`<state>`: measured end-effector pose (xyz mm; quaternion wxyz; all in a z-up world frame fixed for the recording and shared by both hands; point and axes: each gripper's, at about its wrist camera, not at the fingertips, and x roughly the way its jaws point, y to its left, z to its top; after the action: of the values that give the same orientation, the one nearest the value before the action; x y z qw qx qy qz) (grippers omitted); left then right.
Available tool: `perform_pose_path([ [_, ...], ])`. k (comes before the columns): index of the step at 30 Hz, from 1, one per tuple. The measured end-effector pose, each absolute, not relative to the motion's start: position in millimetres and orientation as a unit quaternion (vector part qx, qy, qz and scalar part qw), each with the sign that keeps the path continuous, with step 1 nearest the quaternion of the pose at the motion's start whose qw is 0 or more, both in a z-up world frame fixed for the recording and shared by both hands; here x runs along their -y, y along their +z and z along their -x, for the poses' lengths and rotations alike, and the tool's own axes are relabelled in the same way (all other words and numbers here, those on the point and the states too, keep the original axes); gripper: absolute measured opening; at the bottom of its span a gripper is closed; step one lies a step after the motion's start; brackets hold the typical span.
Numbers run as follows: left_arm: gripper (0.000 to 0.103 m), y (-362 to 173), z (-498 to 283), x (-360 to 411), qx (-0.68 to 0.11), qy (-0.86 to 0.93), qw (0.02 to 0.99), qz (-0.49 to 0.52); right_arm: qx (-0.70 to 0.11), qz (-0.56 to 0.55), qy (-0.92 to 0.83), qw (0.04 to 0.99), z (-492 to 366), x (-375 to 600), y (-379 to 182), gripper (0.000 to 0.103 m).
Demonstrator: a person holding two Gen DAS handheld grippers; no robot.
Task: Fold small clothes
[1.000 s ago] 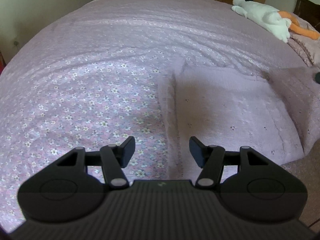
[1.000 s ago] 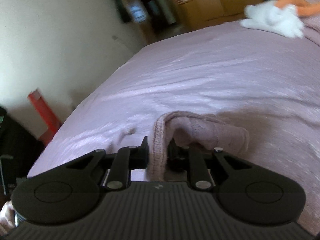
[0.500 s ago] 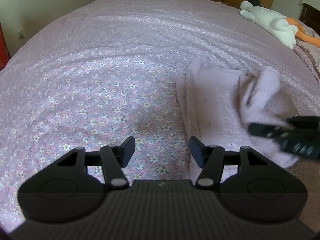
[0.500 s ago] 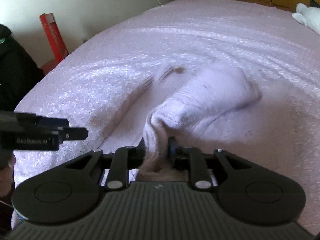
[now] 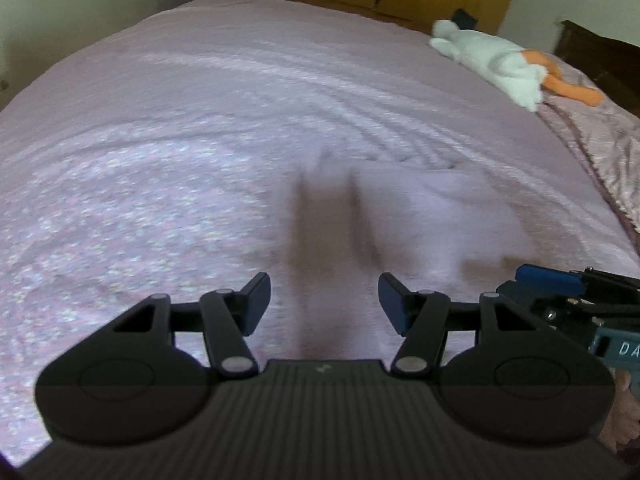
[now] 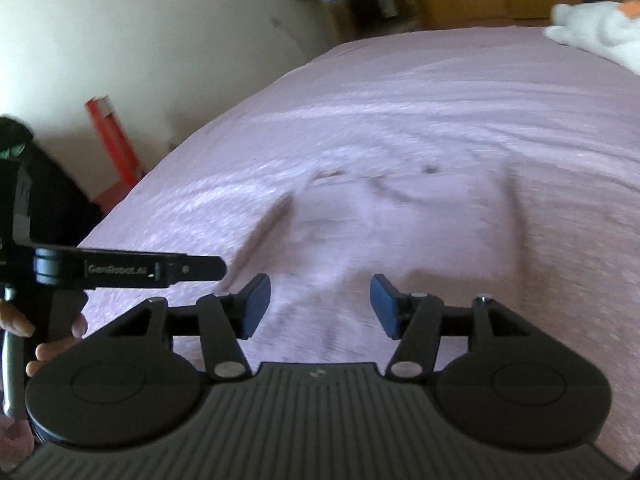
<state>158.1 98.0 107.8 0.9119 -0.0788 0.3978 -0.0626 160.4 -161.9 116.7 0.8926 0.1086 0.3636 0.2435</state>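
A wide bed (image 5: 200, 92) fills both views, its mauve coverlet rippled in shallow creases and speckled with small pale flowers. On it lies the small pink garment (image 5: 432, 216), a soft knit folded into a rough rectangle, its outline smeared by blur. At the far end rests a white plush toy (image 5: 492, 64) with orange parts. The left gripper (image 5: 324, 300) hangs with its 2 dark fingers spread, nothing between them, the garment just ahead. The right gripper (image 6: 320, 304) is likewise spread and empty, the garment (image 6: 400, 216) ahead of its tips.
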Motion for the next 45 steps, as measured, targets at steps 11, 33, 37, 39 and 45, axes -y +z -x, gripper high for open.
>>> perform_pose_path([
  [11,0.062,78.2,-189.3,-60.9,-0.419,-0.073,0.900,0.097,-0.343,-0.136,0.132,0.920,-133.8,225.5,90.8,0.068],
  [33,0.018,79.2,-194.6,-30.1,-0.357,-0.119,0.923,0.078,-0.331,-0.184,0.143,0.914,-135.8,228.2,65.7,0.071],
  [37,0.017,108.0,-199.4,-55.6,-0.329,-0.125,0.930,0.102,-0.314,-0.171,0.165,0.919,-142.1,206.0,84.1,0.071],
  [39,0.017,119.3,-201.1,-70.1,-0.320,-0.119,0.933,0.114,-0.305,-0.167,0.195,0.917,-144.3,191.9,94.8,0.071],
  [45,0.017,98.3,-203.2,-102.7,-0.352,-0.053,0.930,0.085,-0.318,-0.115,0.232,0.912,-150.5,146.9,94.5,0.071],
])
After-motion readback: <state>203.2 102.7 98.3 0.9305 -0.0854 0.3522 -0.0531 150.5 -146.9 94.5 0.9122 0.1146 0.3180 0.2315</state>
